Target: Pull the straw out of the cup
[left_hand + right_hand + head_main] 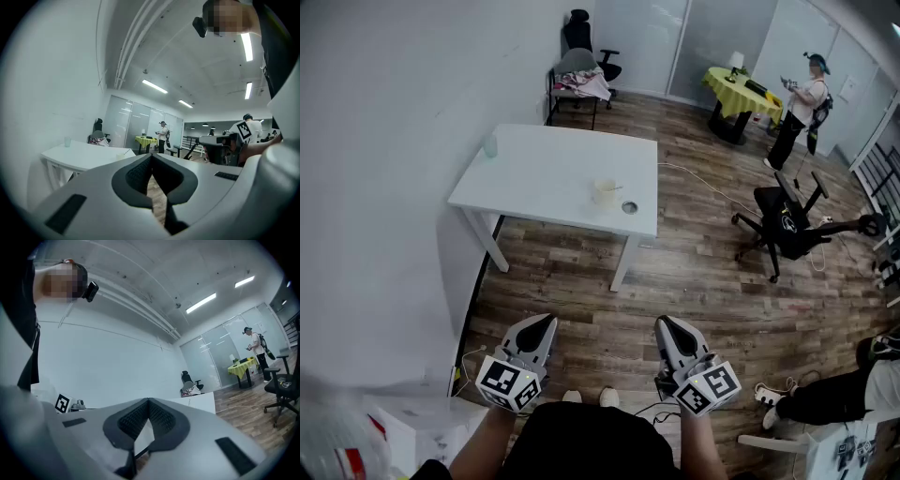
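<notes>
A pale cup (605, 193) with a thin straw in it stands on the white table (544, 173), far ahead of me across the wooden floor. A small round grey object (629, 207) lies beside it. Both grippers hang low near my body, well short of the table. My left gripper (545, 323) is shut with nothing in it, and so is my right gripper (667, 324). In the left gripper view the jaws (151, 157) meet, with the cup (122, 155) small on the table beyond. In the right gripper view the gripper (148, 402) has its jaws closed too.
A light green cup (490, 145) stands at the table's far left corner. A black office chair (783, 225) lies tipped at the right, with cables on the floor. A person (797, 111) stands by a yellow-covered table (739, 91). A white wall runs along the left.
</notes>
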Demonstrator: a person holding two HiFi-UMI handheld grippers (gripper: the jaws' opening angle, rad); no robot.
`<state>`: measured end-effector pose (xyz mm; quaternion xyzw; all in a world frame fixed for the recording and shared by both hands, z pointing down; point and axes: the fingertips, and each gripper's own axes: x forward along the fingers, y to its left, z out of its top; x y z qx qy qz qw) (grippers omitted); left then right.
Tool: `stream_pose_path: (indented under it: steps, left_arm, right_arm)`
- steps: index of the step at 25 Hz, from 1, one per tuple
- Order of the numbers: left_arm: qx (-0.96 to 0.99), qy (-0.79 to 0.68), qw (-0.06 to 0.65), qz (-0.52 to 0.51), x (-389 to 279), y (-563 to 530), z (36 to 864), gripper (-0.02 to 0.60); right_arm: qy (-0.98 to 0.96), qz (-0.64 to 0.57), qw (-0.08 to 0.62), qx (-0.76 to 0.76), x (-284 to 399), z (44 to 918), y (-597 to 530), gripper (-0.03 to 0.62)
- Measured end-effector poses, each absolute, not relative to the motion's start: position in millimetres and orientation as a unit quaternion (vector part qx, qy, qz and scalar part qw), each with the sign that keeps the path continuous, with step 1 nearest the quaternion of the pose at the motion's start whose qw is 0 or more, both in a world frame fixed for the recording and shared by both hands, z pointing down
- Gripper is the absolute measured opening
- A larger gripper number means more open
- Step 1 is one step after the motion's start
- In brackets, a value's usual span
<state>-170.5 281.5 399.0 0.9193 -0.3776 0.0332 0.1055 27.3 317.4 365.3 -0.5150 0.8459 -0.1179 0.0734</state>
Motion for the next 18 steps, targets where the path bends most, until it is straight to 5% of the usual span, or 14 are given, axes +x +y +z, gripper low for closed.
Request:
stream_pose_path:
  steps: [18]
  left_arm:
    - [0.911, -0.396, 0.111, 0.031, -122, 271, 395, 0.014]
  right_arm:
    - [0.861, -0.122, 0.080, -0.487, 71, 368, 307, 0.021]
